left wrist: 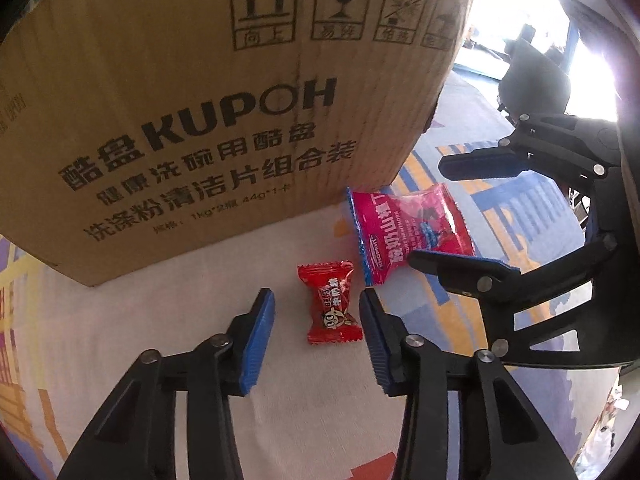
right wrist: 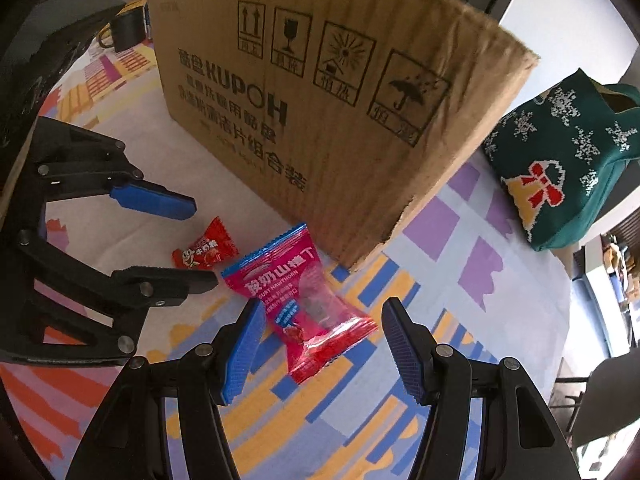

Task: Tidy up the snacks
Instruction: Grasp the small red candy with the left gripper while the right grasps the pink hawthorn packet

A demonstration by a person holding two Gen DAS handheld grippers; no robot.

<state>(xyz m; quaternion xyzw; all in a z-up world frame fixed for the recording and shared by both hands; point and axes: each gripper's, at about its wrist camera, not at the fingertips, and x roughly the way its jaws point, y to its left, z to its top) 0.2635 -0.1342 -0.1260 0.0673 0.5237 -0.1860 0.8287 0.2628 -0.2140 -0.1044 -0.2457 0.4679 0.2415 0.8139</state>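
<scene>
Snacks: two wrapped pieces lie on the patterned tablecloth (left wrist: 200,320) just in front of the cardboard box (left wrist: 208,120).
Red candy (left wrist: 331,302): small twist-wrapped piece, lying flat between the blue pads of the left gripper (left wrist: 318,300); a gap shows on each side, so the pads do not press it.
Pink packet (right wrist: 304,304): larger pillow wrapper with blue crimped ends, lying flat between the fingers of the right gripper (right wrist: 324,312); the left pad is close against its edge, the right pad stands clear of it.
Left gripper state: jaws apart, straddling the red candy, nothing clamped.
Right gripper state: jaws apart, wider than the packet, nothing clamped.
Spacing: the two snacks lie just beside each other without touching; the two grippers come in side by side, the lower finger of one close to the other's snack.
Edges: the box wall stands upright right behind both snacks; the pink packet's far end sits near the box's torn lower corner.
Open room: bare cloth lies left of the red candy and right of the box corner.
Left wrist view only: a dark chair (left wrist: 532,76) against bright glare beyond the table.
Right wrist view only: a green knitted stocking (right wrist: 560,152) with snowflakes, lying well right of the box, and a dark mug (right wrist: 128,32) behind the box's left side.
</scene>
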